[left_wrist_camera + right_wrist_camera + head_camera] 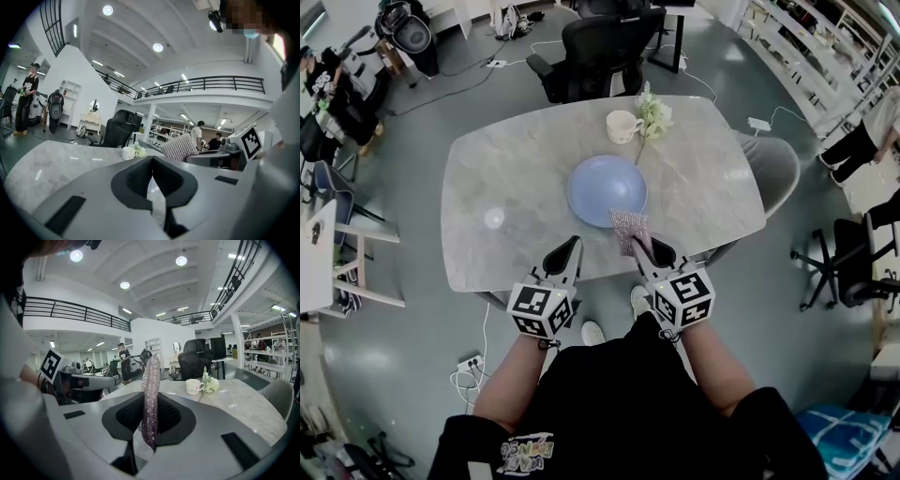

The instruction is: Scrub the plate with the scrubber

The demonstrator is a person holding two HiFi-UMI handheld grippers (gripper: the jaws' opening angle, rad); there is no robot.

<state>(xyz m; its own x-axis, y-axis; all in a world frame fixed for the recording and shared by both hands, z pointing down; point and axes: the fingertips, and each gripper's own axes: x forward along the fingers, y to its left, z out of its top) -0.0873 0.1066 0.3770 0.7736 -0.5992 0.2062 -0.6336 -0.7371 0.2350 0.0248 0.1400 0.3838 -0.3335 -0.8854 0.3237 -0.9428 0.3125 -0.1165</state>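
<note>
A blue plate point(607, 190) lies in the middle of the marble table point(516, 169). My right gripper point(643, 247) is shut on a glittery silver-pink scrubber point(630, 228), held just above the plate's near edge. In the right gripper view the scrubber point(151, 399) stands upright, clamped between the jaws. My left gripper point(565, 258) hovers at the table's near edge, left of the scrubber, its jaws shut on nothing. In the left gripper view its closed jaws fill the bottom, with the scrubber point(179, 147) to the right beyond them.
A cream mug point(622, 126) and a sprig of white flowers point(652, 117) stand behind the plate. A black office chair point(600, 52) is at the table's far side and a grey chair point(773, 169) at its right. People stand at the room's edges.
</note>
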